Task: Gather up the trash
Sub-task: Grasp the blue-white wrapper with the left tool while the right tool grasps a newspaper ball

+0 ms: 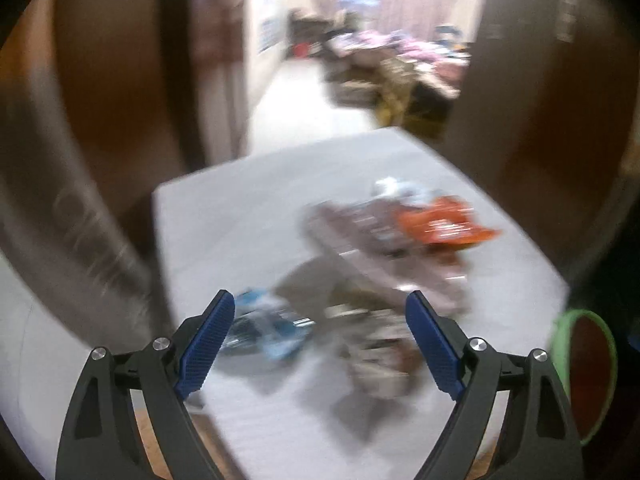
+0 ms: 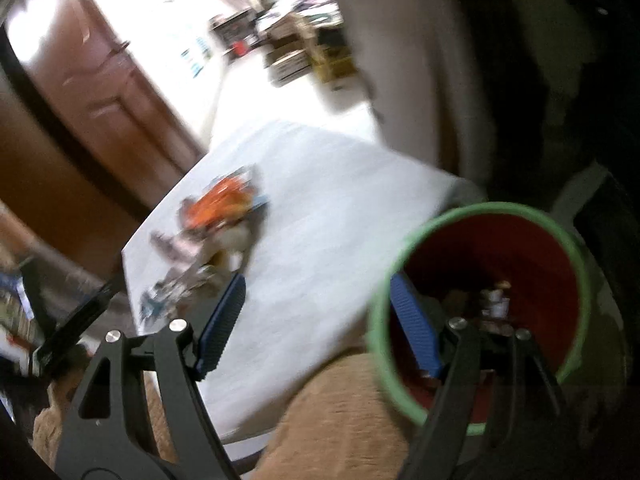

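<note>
The left gripper (image 1: 320, 304) is seen with its jaws spread wide and nothing between the blue pads (image 1: 208, 344); only blurred wrappers on the table lie beyond the gap. The right gripper (image 2: 316, 300) is likewise held with its jaws apart and nothing gripped, its right-hand finger (image 2: 414, 328) being set in front of the mouth of the bin (image 2: 560, 232), though whether it touches the rim cannot be told. Just past the left gripper's fingertips a blue and clear wrapper (image 1: 268, 328) is found on the white table (image 1: 240, 216), with a heap of brownish packets (image 1: 384, 264) beside it and an orange wrapper (image 1: 440, 224) at the far side of that heap. The same trash pile (image 2: 212, 236) is shown in the right wrist view, well to the left of the bin. The bin, red inside with a green rim, is tilted towards the camera at the table's edge, and a few small scraps (image 2: 496, 300) are made out within it. A brown door (image 2: 104, 92) and a cluttered room (image 1: 384, 60) are seen behind, all heavily blurred.
</note>
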